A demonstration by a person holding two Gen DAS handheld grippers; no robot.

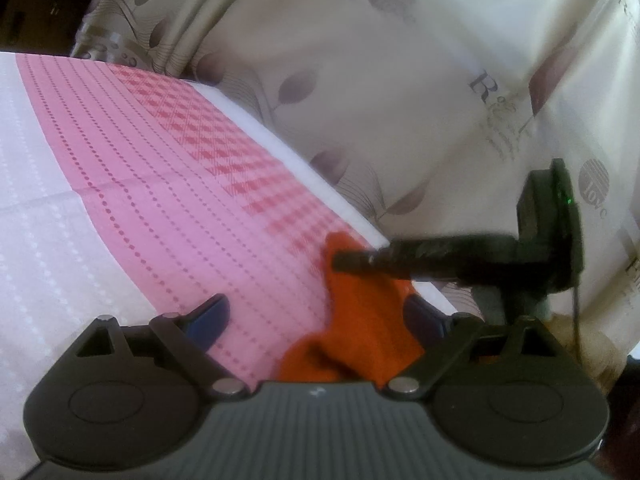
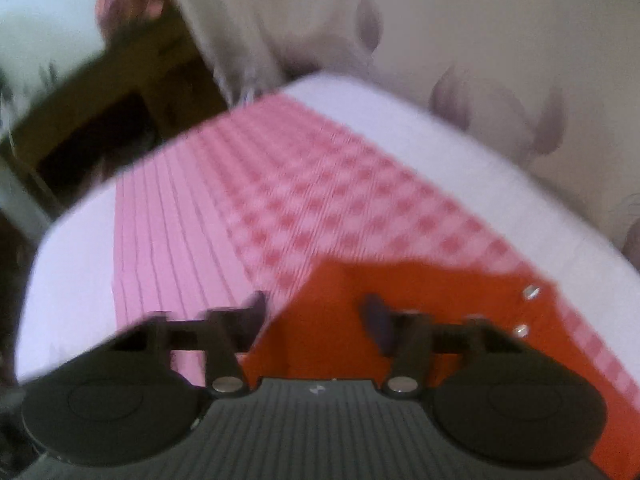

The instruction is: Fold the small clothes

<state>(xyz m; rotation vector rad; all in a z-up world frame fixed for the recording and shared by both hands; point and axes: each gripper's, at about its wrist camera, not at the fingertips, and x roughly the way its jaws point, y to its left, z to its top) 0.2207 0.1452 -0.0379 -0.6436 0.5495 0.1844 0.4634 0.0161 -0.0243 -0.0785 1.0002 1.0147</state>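
Orange garment point(image 1: 360, 320), left hand-held gripper point(image 1: 316, 320) angled down

This looks like a room in a home. The tabletop point(image 1: 48, 184) wears a white cloth with a pink band of dotted lines and red-and-pink checks, the sort laid over a household table. Close behind its far edge hangs a long cream curtain point(image 1: 360, 60) printed with mauve leaves, thin stems and decorative lettering, falling in soft folds with daylight coming through it. In the right wrist view, dark brown wooden furniture point(image 2: 120, 120) stands beyond the table's corner, too blurred to identify further. A small orange garment point(image 2: 400, 300) lies on the cloth, ordinary domestic laundry.
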